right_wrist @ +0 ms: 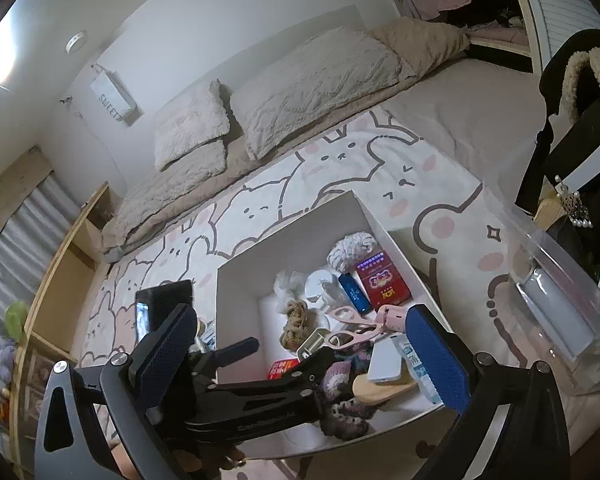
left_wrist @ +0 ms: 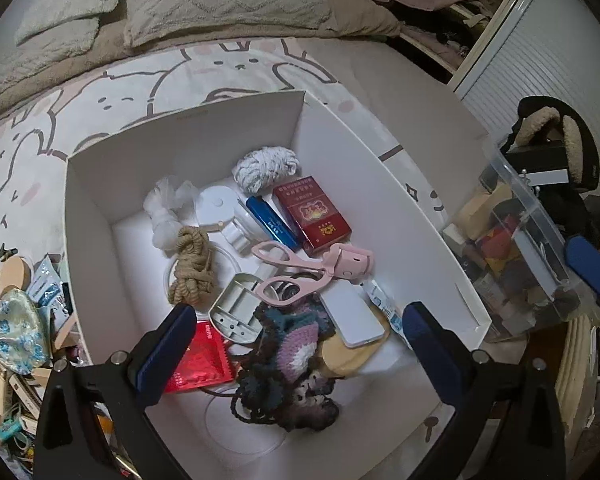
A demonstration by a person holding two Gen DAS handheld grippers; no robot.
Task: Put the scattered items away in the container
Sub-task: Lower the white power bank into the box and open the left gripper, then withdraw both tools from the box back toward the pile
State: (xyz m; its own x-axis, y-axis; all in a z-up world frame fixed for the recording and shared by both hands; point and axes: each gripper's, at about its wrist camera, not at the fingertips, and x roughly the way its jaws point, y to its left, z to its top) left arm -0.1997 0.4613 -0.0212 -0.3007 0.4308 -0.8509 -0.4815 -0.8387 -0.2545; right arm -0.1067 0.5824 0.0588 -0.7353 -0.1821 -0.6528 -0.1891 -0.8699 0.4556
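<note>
A white open box (left_wrist: 188, 136) stands on the rabbit-print bedspread and also shows in the right wrist view (right_wrist: 236, 280). In it lie a red packet (left_wrist: 312, 212), a blue tube (left_wrist: 266, 220), a pink eyelash curler (left_wrist: 312, 264), a rope bundle (left_wrist: 190, 264), a crocheted piece (left_wrist: 292, 360), a white phone (left_wrist: 350, 316) and a grey yarn ball (left_wrist: 266, 168). My left gripper (left_wrist: 296, 344) is open and empty above the box's near part. My right gripper (right_wrist: 304, 352) is open and empty, above and behind the left gripper's body (right_wrist: 260, 392).
A heap of scattered small items (left_wrist: 16, 320) lies left of the box. A clear plastic bin (left_wrist: 520, 248) with objects stands to the right. A dark tablet (right_wrist: 160, 304) lies left of the box. Pillows (left_wrist: 220, 4) lie at the back.
</note>
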